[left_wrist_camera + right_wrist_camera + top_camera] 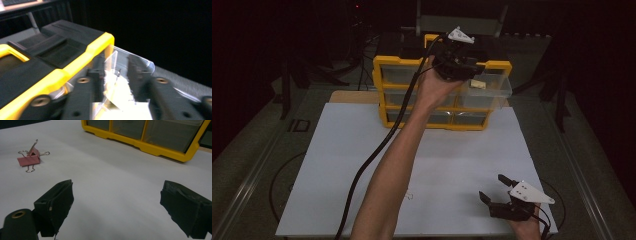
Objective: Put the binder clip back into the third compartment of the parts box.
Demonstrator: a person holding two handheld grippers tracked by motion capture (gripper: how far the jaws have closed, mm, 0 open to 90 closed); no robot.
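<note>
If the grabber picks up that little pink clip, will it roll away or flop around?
Probably not. The pink binder clip looks like folded metal with flat sides, so it should stay stiff and sit still on the white sheet. Its thin wire handles may swing. It looks small and likely light, so the right gripper could nudge it easily.

All 3 views share the yellow organizer.

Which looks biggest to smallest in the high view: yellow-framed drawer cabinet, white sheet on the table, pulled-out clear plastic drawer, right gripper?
1. White sheet, by far the largest.
2. Yellow-framed drawer cabinet.
3 and 4. Pulled-out clear plastic drawer and right gripper look alike; the right gripper sits nearer the camera, so no ranking between them.
</note>
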